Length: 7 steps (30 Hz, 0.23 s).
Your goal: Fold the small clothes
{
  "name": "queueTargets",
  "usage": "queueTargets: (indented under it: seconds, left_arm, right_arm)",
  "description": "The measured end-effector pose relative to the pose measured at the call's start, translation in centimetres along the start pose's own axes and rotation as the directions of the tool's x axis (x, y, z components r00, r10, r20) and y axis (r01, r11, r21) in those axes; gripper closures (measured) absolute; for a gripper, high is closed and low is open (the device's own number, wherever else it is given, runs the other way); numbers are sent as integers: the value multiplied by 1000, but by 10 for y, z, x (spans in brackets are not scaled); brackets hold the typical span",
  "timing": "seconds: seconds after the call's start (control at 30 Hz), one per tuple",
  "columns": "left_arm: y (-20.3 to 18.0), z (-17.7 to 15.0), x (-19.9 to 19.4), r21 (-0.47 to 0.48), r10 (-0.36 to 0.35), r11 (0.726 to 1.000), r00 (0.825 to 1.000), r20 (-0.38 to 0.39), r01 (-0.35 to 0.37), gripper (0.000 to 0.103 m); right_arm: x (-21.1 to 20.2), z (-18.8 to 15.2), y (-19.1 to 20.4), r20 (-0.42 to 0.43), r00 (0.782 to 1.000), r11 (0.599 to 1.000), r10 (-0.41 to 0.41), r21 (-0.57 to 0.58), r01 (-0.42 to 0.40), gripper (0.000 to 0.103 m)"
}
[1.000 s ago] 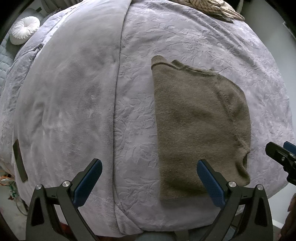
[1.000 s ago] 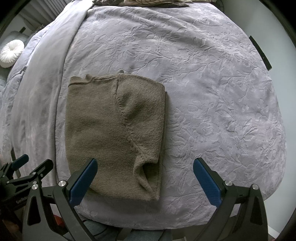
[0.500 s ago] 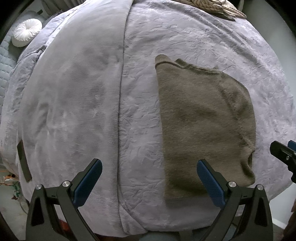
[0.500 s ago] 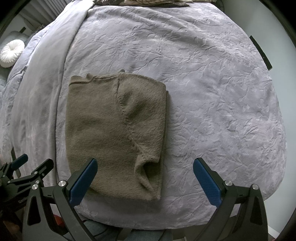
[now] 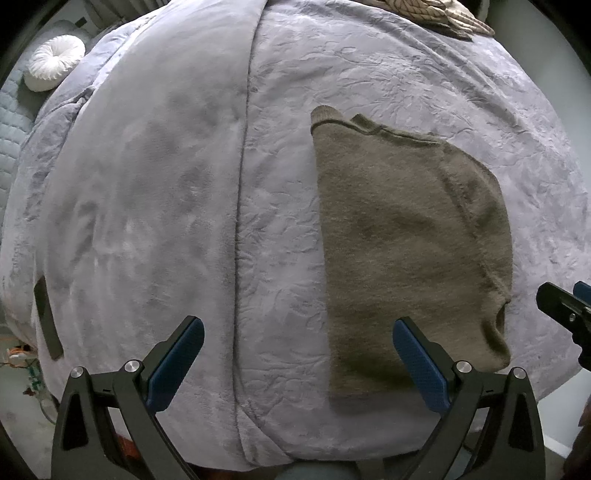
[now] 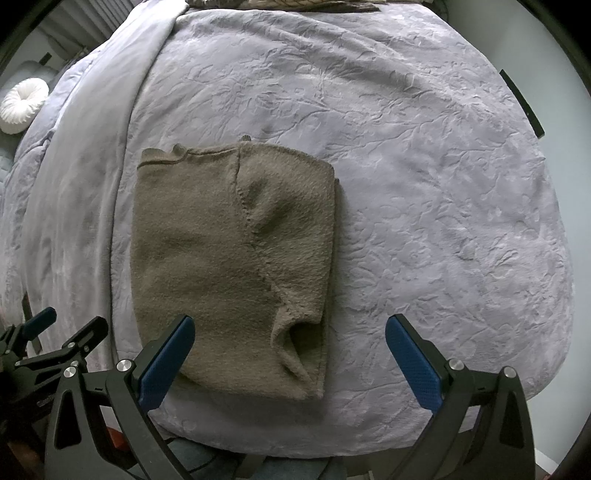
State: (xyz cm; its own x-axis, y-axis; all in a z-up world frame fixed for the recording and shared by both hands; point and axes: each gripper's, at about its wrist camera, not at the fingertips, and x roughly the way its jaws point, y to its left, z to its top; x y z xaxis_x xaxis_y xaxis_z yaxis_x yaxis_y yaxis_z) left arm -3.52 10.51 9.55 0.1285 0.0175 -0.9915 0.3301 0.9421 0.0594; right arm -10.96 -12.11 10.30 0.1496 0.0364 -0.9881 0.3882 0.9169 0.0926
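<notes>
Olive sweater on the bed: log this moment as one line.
olive sweater: folded, flat on lavender bedspread | left claw: open, empty | right claw: open, empty | contact: none

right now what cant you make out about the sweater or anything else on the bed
- Left wrist view: the right gripper is cut off by the frame edge.
- Both views: the sweater is folded over itself, so its lower layers and sleeves are hidden.
- Right wrist view: the knitted item at the bed's far end is cropped by the top edge.
</notes>
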Motion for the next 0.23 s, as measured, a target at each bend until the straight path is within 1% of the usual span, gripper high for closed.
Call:
queueTargets:
  seconds: [0.23]
  left_arm:
    - [-1,-1,-1,3,-9,1000,1000,-2,9,1]
  right_arm:
    - [3,2,-2,-5,1000,1000,-1,-1,1,0]
